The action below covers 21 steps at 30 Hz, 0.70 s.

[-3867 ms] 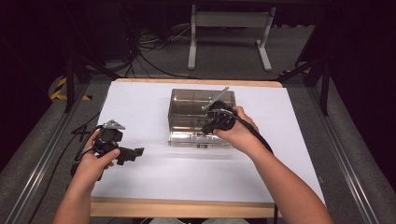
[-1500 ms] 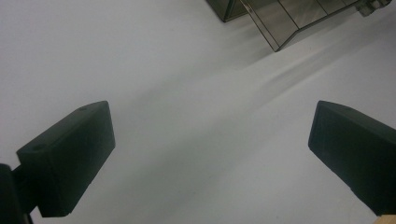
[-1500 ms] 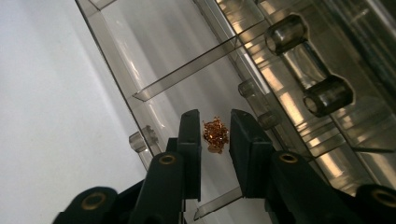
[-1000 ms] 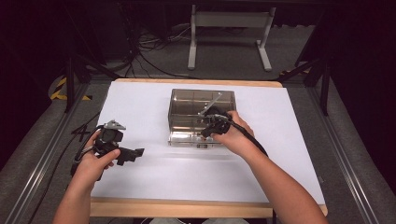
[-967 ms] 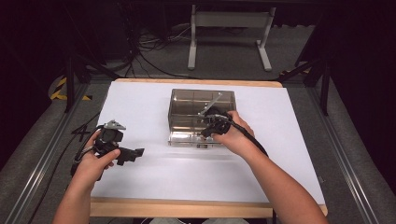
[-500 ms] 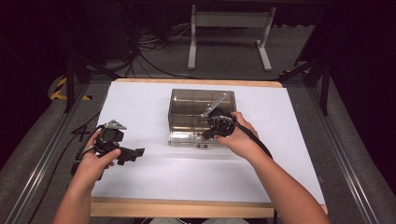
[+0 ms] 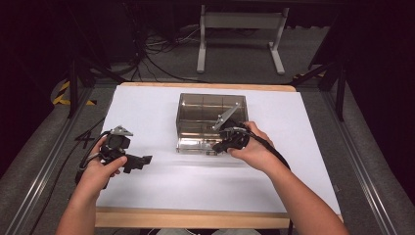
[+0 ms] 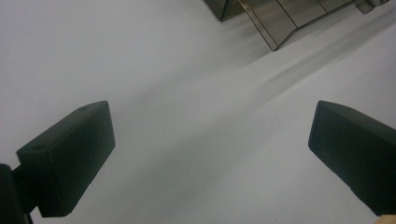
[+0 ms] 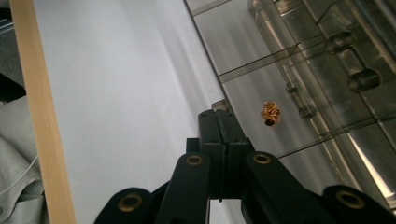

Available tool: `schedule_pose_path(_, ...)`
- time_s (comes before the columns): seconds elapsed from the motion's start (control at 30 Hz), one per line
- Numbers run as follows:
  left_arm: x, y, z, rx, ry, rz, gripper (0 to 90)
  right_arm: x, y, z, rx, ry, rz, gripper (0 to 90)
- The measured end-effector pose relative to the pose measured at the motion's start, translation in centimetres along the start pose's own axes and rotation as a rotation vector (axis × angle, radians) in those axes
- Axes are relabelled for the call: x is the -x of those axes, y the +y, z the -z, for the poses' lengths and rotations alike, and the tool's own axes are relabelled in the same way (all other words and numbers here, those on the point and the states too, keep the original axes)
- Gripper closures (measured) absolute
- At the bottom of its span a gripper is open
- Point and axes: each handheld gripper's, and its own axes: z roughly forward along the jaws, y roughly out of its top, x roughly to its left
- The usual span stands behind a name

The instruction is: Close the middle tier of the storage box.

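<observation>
Clear smoky plastic organizer box sits mid-table on white sheet; looks rigid, light, slick, likely crack-prone. Best hold probably the front latch edge. Right gripper, jaws pressed together, is at the box's front edge; whether it pinches anything I cannot tell. Left gripper jaws wide apart, well apart from box.

A lab or recording studio, dimly lit: a wooden desk covered with a white sheet stands on grey carpet, black cables snake across the floor behind it, a metal stand sits farther back, dark frame struts flank the desk, and hazard tape marks the floor.
</observation>
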Motion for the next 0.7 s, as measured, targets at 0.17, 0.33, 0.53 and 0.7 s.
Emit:
schedule_pose_path(0.17,0.0,0.0,0.0,-0.001,-0.001,0.0,1.2,-0.3,-0.4,-0.1,-0.007,0.01,0.015,90.0)
schedule_pose_path(0.33,0.0,0.0,0.0,-0.001,-0.002,0.002,1.2,-0.6,-0.7,-0.4,-0.025,0.018,0.024,90.0)
schedule_pose_path(0.53,0.0,0.0,0.0,-0.002,-0.003,0.001,1.2,-1.0,-0.9,-0.9,-0.057,0.031,0.03,90.0)
schedule_pose_path(0.7,0.0,0.0,0.0,-0.002,-0.003,0.0,1.2,-1.1,-1.0,-1.3,-0.068,0.035,0.046,90.0)
